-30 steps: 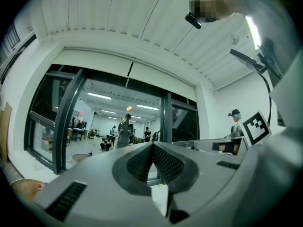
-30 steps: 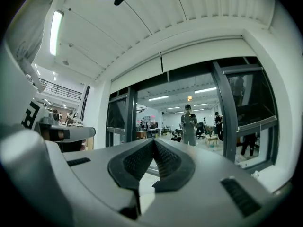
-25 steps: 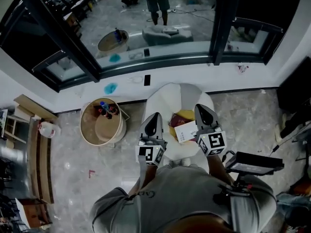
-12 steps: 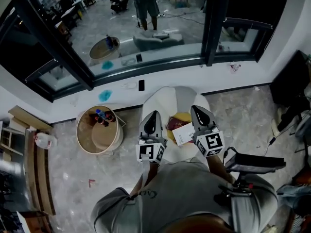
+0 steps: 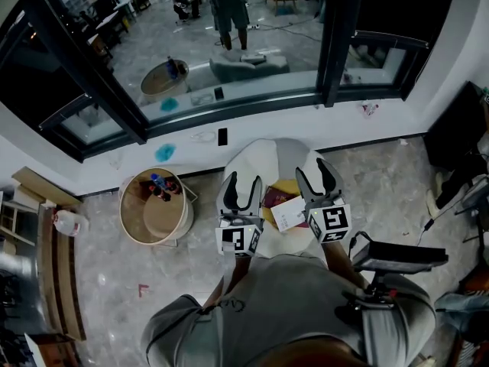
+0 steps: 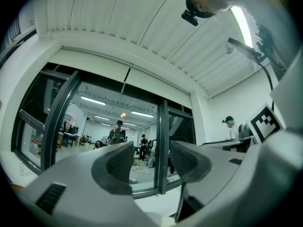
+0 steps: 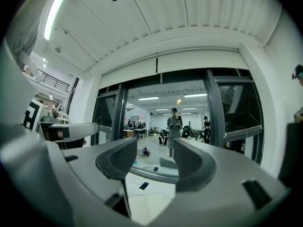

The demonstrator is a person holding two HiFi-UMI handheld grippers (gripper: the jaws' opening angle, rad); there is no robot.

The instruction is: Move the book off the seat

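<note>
nearest, at the bottom of the head view, is the person's grey shirt (image 5: 283, 312). just past it the left gripper (image 5: 242, 183) and right gripper (image 5: 315, 176) are held side by side, pointing level toward the window (image 5: 229, 60). both have just been opening. the left gripper's jaws stand partly apart with nothing between them, only the window frame far behind the gap. the right gripper's jaws are about as wide, also empty, with pale floor and glass showing through.

the book (image 5: 274, 198), dark red, lies on the white seat (image 5: 267, 153), on its near half. in the head view it shows between the two grippers, touched by neither. a white sheet (image 5: 289, 212) lies over the book's near right corner, and a yellow thing (image 5: 289, 185) sits just beyond the book on the same seat.

to the right, near the person's side, a black stand (image 5: 401, 255) reaches over the floor (image 5: 382, 182). left of the seat stands a round wooden tub (image 5: 157, 207) with small bottles (image 5: 158, 185) at its far rim. further left a white jug (image 5: 66, 222) sits on the floor.

beyond the seat runs the white sill (image 5: 252, 132), then the dark-framed window. past the glass a person (image 5: 229, 6) stands in a larger room.
</note>
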